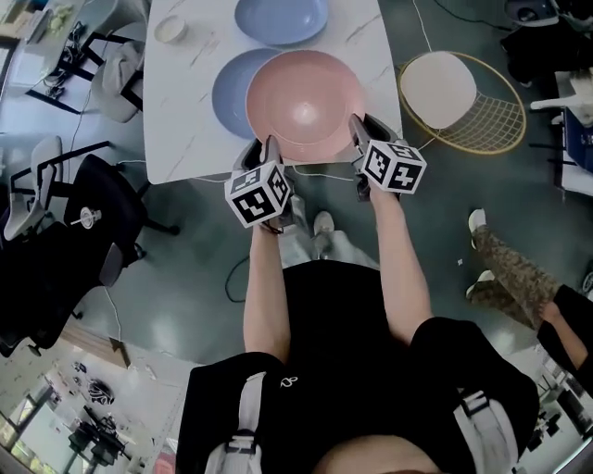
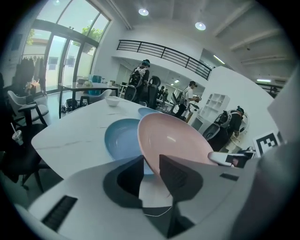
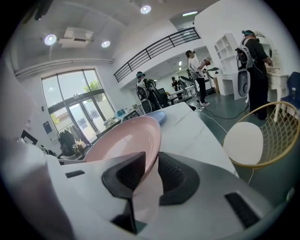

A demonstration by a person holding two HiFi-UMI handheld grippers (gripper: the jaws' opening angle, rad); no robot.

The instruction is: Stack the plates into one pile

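A pink plate is held tilted above the near edge of the white table. My left gripper is shut on its near-left rim and my right gripper on its near-right rim. In the left gripper view the pink plate runs between the jaws of the left gripper. The right gripper view shows the same pink plate edge-on between the jaws of the right gripper. A blue plate lies on the table, partly under the pink one. A second blue plate lies farther back.
A small white bowl sits at the table's far left corner. A gold wire chair with a white cushion stands to the right of the table. Black office chairs stand on the left, and another person's legs are on the right.
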